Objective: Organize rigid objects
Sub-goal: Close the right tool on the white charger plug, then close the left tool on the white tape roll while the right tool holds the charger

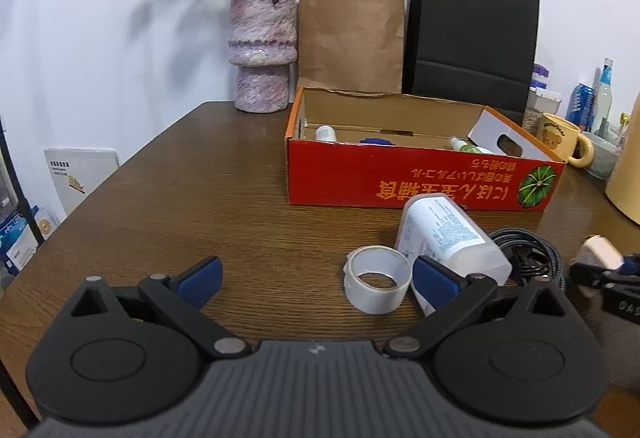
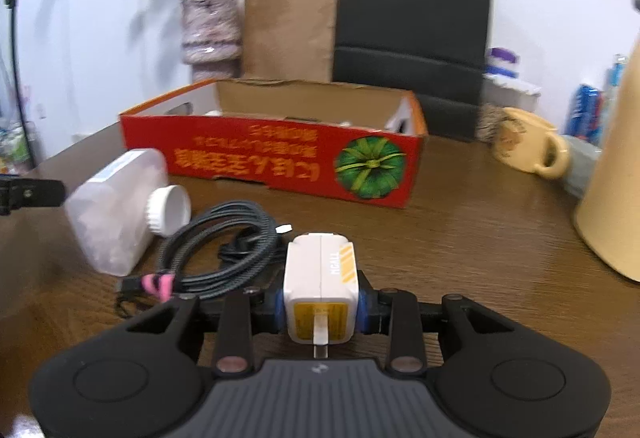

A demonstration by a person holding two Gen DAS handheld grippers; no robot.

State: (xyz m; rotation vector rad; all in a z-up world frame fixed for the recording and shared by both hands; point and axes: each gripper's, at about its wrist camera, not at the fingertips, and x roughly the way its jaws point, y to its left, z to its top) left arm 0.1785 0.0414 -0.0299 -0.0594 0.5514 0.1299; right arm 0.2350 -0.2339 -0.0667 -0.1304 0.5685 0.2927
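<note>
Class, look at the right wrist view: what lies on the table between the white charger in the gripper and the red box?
Only bare table separates the charger from the red box, in the right wrist view.

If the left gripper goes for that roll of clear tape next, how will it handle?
The tape roll lies flat on the table, so a push probably slides it, not rolls it. Its hollow ring looks light and may flex if squeezed. The smooth film could be slippery against the open left gripper.

- Right gripper [image 2: 321, 312] clamped on white charger [image 2: 320, 278], blue pads pressing both sides.
- Coiled cable [image 2: 224, 254] and clear bottle [image 2: 116, 209] lay left on table [image 2: 480, 246].
- Red box [image 2: 280, 157] stood behind.
</note>
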